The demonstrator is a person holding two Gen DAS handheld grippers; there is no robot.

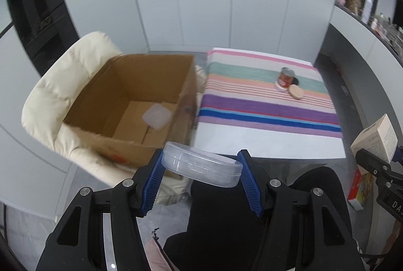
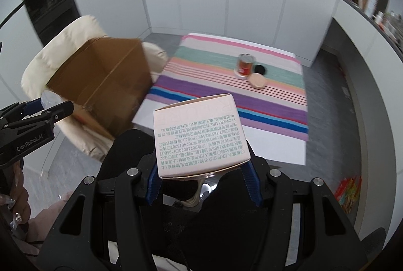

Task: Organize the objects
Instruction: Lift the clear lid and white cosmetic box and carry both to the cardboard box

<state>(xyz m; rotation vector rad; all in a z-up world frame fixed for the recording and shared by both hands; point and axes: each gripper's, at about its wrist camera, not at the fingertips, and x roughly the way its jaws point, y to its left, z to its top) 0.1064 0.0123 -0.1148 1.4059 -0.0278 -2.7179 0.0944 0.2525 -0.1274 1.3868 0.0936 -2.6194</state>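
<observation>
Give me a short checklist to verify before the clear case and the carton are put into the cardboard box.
1. Left gripper holds the clear plastic case between both fingers: ok.
2. Right gripper holds the pale printed carton: ok.
3. Cardboard box is open at the top: ok.
4. Free floor space inside the box; only one whitish square item lies there: ok.
5. Box sits steady on the cream cushion: cannot tell.
6. Left gripper is already above the box opening: not ok.
</observation>
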